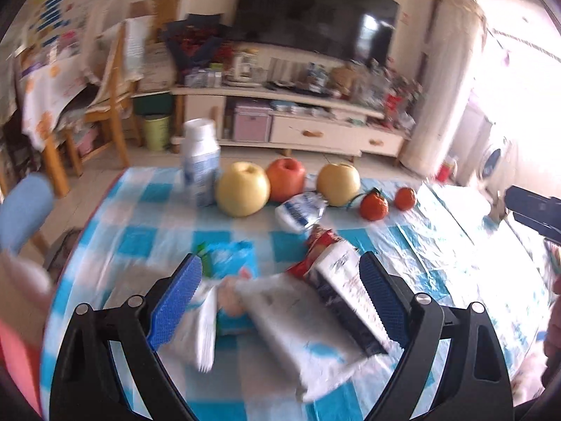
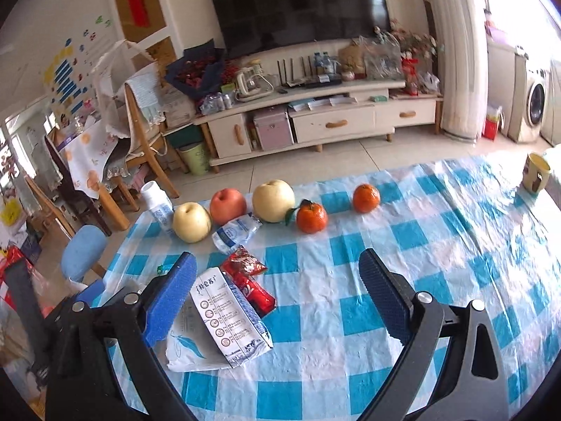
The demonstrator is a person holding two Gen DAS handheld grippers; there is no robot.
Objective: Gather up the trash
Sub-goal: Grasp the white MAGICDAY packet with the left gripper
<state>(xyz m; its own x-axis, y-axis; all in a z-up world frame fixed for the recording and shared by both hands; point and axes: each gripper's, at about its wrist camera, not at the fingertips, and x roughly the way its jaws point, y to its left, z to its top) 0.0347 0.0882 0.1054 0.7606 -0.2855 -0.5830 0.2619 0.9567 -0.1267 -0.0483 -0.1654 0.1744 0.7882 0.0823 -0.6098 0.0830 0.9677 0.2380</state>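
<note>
Hovering wide open, the left gripper [image 1: 280, 294] straddles the wrapper pile: the milk carton [image 1: 347, 301] lies between its pads, long axis running 11 to 5 o'clock. Equally spread and empty, the right gripper [image 2: 277, 294] sits further off, carton [image 2: 228, 315] at its 9 o'clock.

Out past the tongs' tips a row of fruit lies on the blue-and-white checked plastic tablecloth [image 2: 403, 238]: a pale yellow round pear [image 2: 191, 222], a red apple [image 2: 228, 206], a second, larger yellow pear [image 2: 273, 200], a leafy orange mandarin [image 2: 311, 216] and another mandarin [image 2: 366, 198]. Far right stands a yellow mug [image 2: 537, 172]. Beyond the table hangs a black television [image 2: 298, 5].
</note>
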